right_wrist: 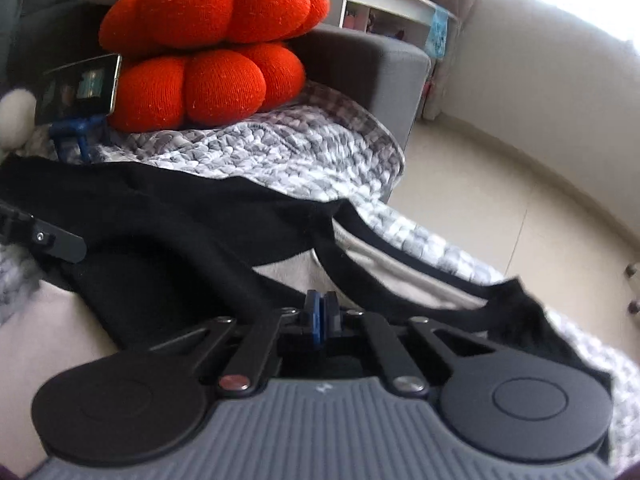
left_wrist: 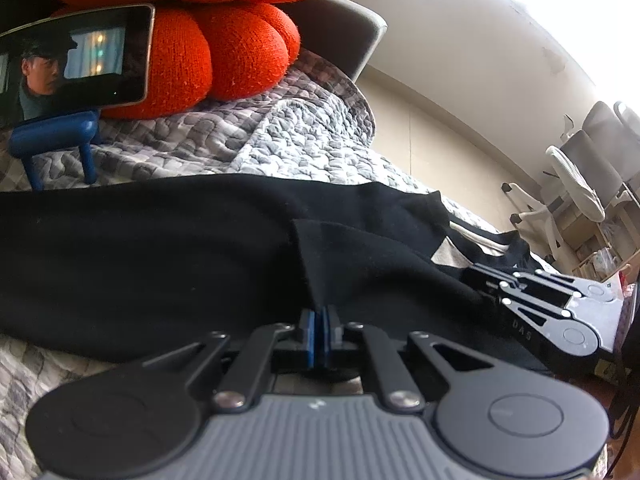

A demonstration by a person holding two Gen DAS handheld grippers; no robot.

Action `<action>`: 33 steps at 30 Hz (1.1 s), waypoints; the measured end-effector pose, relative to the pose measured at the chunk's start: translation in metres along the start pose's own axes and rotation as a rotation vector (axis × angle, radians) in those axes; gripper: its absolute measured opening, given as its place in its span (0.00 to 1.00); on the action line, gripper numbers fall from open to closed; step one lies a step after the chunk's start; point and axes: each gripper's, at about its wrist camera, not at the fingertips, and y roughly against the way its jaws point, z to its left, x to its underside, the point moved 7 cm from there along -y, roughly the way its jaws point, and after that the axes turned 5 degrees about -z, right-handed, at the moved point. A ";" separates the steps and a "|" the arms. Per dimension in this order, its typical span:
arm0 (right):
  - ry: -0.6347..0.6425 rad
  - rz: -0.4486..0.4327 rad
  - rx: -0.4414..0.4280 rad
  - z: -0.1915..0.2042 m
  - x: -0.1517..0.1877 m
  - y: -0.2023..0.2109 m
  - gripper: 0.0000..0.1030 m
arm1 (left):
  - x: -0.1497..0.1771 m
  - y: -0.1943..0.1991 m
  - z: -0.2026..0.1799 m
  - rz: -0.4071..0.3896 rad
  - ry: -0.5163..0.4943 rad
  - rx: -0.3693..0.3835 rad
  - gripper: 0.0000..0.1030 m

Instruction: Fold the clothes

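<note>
A black garment [left_wrist: 160, 248] lies spread across a grey quilted cover [left_wrist: 280, 136] on a sofa. My left gripper [left_wrist: 319, 320] is shut, its blue pads pinching a raised fold of the black cloth. In the left wrist view my right gripper [left_wrist: 472, 276] reaches in from the right, with its tips buried in the garment's edge. The right wrist view shows my right gripper [right_wrist: 320, 312] shut on a narrow black edge of the garment [right_wrist: 168, 220]. Pale cloth [right_wrist: 288, 268] shows under that edge. A metal link of the left gripper [right_wrist: 56, 242] pokes in at the left.
An orange-red knotted cushion [left_wrist: 224, 52] sits at the back against the grey sofa arm [right_wrist: 372, 64]. A phone [left_wrist: 76, 64] leans on a blue stand [left_wrist: 56, 140] beside it. Pale floor [right_wrist: 500, 208] lies to the right, with white office chairs [left_wrist: 580, 184] further off.
</note>
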 end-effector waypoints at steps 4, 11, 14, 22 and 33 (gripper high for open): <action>-0.012 -0.070 0.054 -0.005 -0.013 0.009 0.01 | -0.001 0.003 0.001 -0.005 0.003 -0.006 0.04; -0.028 -0.099 0.092 -0.011 -0.015 0.009 0.01 | -0.001 0.004 0.001 -0.006 -0.004 -0.013 0.04; -0.033 -0.084 0.100 -0.009 -0.013 0.003 0.07 | -0.002 0.004 0.001 -0.013 -0.025 -0.031 0.04; -0.103 -0.044 0.095 -0.017 -0.011 0.008 0.24 | -0.009 0.009 0.009 -0.046 -0.011 -0.057 0.05; -0.309 0.003 0.171 -0.052 0.009 0.028 0.31 | -0.008 0.016 -0.020 -0.093 -0.040 0.023 0.07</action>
